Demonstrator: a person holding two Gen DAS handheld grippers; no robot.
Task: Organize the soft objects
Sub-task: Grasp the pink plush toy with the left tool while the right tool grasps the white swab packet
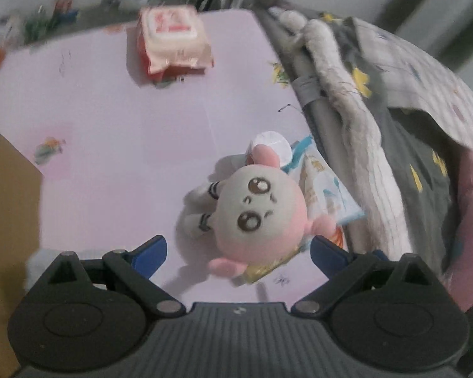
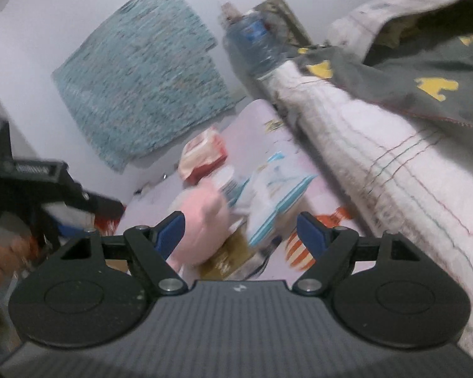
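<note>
Left gripper (image 1: 238, 250): fingers spread wide, nothing pinched. A plush doll (image 1: 255, 214) is seen lying on the pink table (image 1: 110, 126) just ahead of the fingertips, its head between the two blue pads and not touched by them. A blue-striped pack (image 1: 328, 195) is seen under and beside the doll, toward the right finger. A red-and-white wipes pack (image 1: 173, 41) lies far ahead of the fingers. A cardboard box (image 1: 6, 208) stands beyond the left finger. Bedding (image 1: 378, 132) is heaped beyond the right finger.

Right gripper (image 2: 241, 230): fingers spread, nothing pinched. The doll is seen just beyond the left pad, the striped pack ahead between the fingers. The view is blurred.
</note>
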